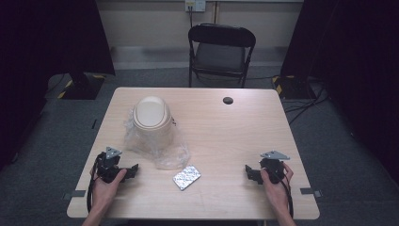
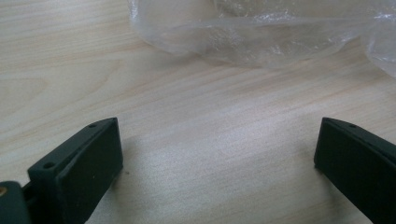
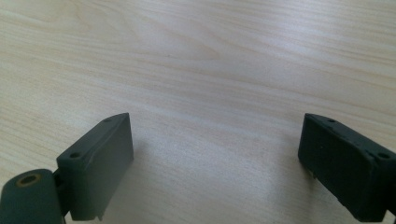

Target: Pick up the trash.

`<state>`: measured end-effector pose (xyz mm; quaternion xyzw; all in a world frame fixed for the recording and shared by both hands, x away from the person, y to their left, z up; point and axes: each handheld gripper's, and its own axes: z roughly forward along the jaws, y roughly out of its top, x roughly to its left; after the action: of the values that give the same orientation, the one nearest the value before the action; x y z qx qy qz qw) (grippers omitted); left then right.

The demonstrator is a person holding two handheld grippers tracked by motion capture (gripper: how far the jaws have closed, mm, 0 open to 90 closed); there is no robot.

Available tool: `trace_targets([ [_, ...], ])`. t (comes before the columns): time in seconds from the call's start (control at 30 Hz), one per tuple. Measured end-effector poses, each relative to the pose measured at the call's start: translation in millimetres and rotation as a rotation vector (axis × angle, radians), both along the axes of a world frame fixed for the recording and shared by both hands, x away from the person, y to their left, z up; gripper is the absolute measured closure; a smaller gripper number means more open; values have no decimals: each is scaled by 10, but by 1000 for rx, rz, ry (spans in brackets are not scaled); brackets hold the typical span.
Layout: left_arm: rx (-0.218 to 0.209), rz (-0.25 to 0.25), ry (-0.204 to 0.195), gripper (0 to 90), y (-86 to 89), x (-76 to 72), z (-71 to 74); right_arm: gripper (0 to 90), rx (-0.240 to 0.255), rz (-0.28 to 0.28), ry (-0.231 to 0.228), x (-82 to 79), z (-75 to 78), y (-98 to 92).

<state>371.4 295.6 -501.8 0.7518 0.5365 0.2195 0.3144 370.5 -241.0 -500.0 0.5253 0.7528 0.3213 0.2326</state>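
Crinkled clear plastic bag wraps rounded beige bin on woodgrain table.

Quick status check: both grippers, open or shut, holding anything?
Left gripper: open, jaws wide apart over bare table, holding nothing.
Right gripper: open, jaws wide apart, holding nothing.

A lidded bin wrapped in a plastic bag is set just ahead of the left gripper. A foil packet is found between the two grippers — nearer the left gripper, well apart from the right gripper.
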Motion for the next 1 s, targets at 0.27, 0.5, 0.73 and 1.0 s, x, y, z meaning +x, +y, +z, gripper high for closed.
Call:
trace_targets([
  [0.27, -16, 1, -13, 161, 7, -41, 35, 96, -1, 55, 0, -2, 0, -50],
  [0.5, -115, -62, -62, 171, 36, -137, 159, 95, -1, 53, -1, -2, 0, -50],
  [0.73, -187, -122, -137, 190, -6, -177, 316, 95, -2, 55, -1, -2, 0, -51],
  [1.0, -208, -239, -127, 222, -189, -149, 505, 95, -1, 51, -1, -2, -1, -48],
])
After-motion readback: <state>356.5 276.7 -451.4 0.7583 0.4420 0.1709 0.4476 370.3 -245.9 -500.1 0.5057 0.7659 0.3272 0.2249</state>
